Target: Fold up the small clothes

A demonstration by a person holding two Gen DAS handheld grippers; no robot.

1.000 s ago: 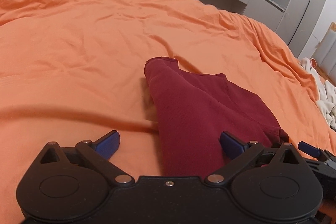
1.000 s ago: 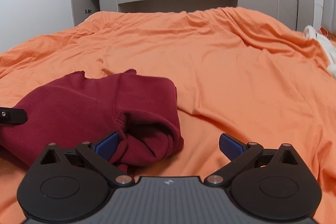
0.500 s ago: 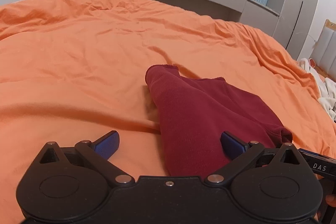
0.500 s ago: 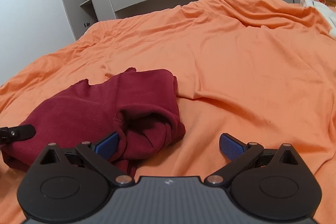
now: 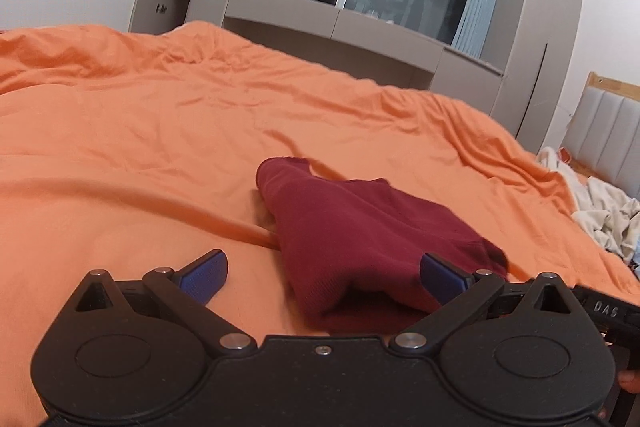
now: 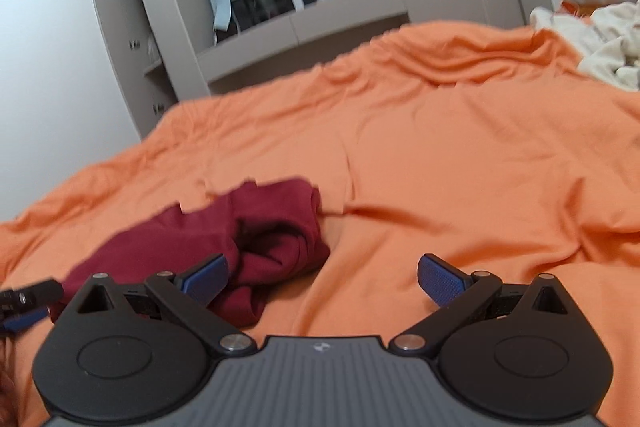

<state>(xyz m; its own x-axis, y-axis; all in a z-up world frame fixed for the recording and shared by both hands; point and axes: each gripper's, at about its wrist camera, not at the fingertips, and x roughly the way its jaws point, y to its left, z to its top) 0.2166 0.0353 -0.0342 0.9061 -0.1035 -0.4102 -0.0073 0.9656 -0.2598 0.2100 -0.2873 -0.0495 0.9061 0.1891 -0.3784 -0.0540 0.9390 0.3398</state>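
Garment (image 5: 360, 227), dark red, lies bunched on the bed (image 5: 160, 131). Left gripper (image 5: 322, 277) and right gripper (image 6: 320, 277) both spread wide, holding nothing. Judged soft, light, limp; best pinched at the hem nearest the grippers.

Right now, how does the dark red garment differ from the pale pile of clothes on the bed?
The dark red garment lies folded in a compact bundle close in front; the pale pile of clothes sits crumpled and loose at the far right edge. One is deep red, the other off-white. Both rest on the orange bedspread, untouched.
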